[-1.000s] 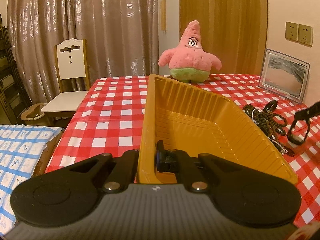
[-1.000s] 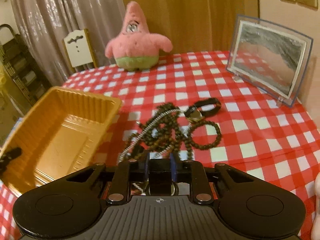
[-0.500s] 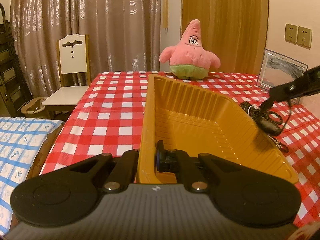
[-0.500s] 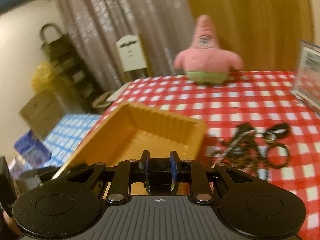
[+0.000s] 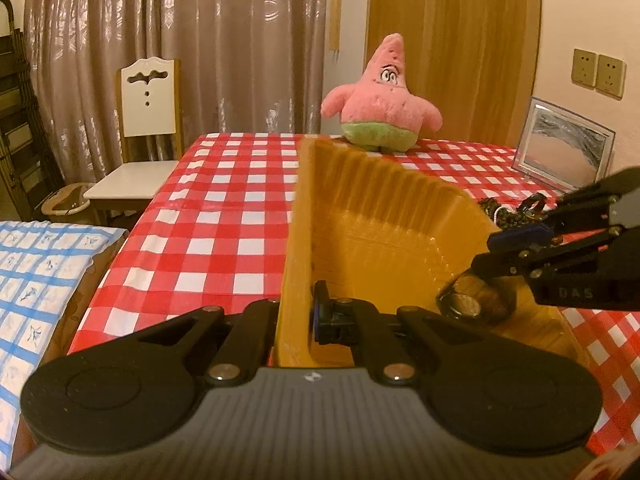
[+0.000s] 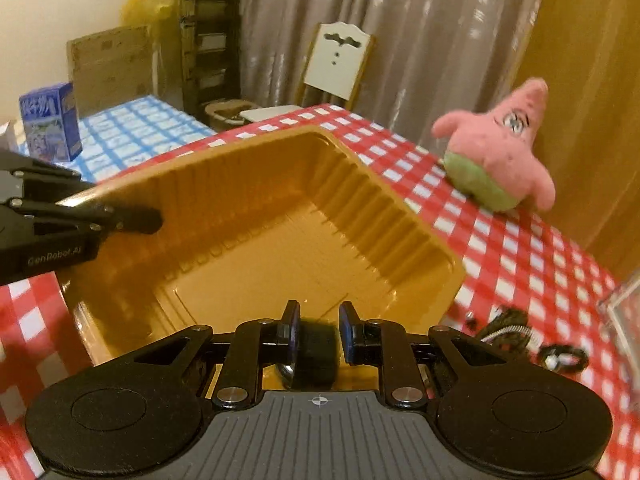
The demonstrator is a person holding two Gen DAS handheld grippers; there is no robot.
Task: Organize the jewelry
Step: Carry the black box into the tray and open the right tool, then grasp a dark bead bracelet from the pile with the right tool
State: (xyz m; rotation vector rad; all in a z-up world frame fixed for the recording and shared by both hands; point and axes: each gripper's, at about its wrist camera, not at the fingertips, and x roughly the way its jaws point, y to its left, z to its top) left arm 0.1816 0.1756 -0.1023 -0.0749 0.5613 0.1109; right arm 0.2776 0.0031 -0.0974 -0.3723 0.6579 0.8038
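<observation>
A yellow ribbed plastic tray sits on the red checked table. My left gripper is shut on the tray's near wall; it also shows in the right wrist view at the tray's left rim. My right gripper is over the tray with its jaws parted. A black watch hangs below and between its fingers, over the tray's near right corner. Dark bead necklaces and a chain lie on the cloth right of the tray.
A pink starfish plush stands at the table's far edge. A framed picture leans at the right wall. A white chair stands beyond the left side. A blue checked surface with a blue carton lies to the left.
My right gripper carried the black watch from the jewelry pile leftward over the tray, and its jaws have parted. My left gripper stays clamped on the tray wall.
</observation>
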